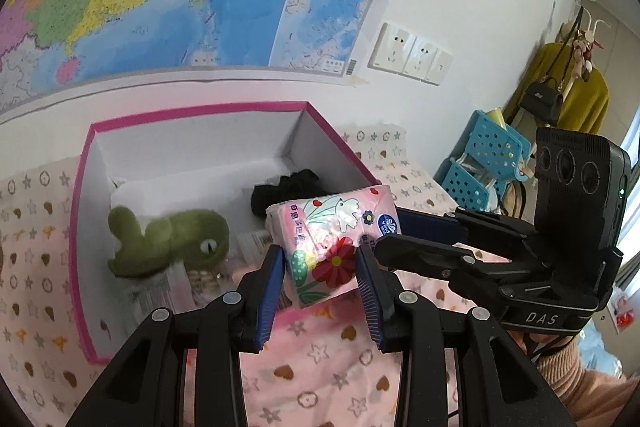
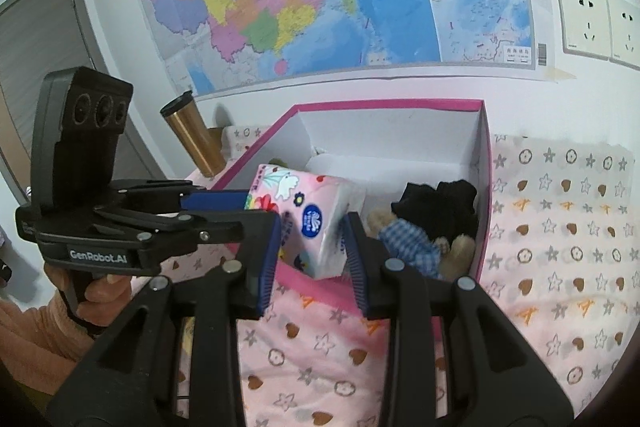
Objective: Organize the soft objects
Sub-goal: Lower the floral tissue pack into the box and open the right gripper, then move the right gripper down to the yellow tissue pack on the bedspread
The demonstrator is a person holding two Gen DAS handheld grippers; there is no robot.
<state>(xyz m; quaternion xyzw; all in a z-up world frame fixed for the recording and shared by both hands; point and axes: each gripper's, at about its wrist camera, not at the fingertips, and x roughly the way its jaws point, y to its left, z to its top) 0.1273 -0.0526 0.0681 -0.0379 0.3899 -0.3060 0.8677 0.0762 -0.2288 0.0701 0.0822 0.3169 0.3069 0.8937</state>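
While both grippers close on the tissue pack (image 1: 326, 247) from two sides, it hangs tilted just above the near rim of the box (image 1: 82, 187), half over the cavity and half over the pink cloth (image 1: 320, 359). The left gripper (image 1: 320, 267) has its blue pads pressed against the pack's lower end, jaws narrowed to the pack's width. The right gripper (image 2: 312, 247) pinches the white end of the pack (image 2: 308, 223) the same way, narrow and in contact on both sides.

Inside the box lie a green plush (image 1: 176, 239), a black cloth (image 1: 284, 193) toward the far right corner, and, seen from the right wrist, a bear (image 2: 416, 243) in blue check near the front right. The open floor looks to be in the middle, between plush and bear.

My judgement: the step in hand is lowering the pack in. To do it well, carry it forward until it clears the rim entirely, level it so the long face goes down flat, and aim for the middle gap. With two grips on a soft pack, move both hands together, or it may twist or crumple. Let go only once it rests on the floor, one gripper first, then the other, and withdraw straight up so the fingers do not snag the rim or drag the bear
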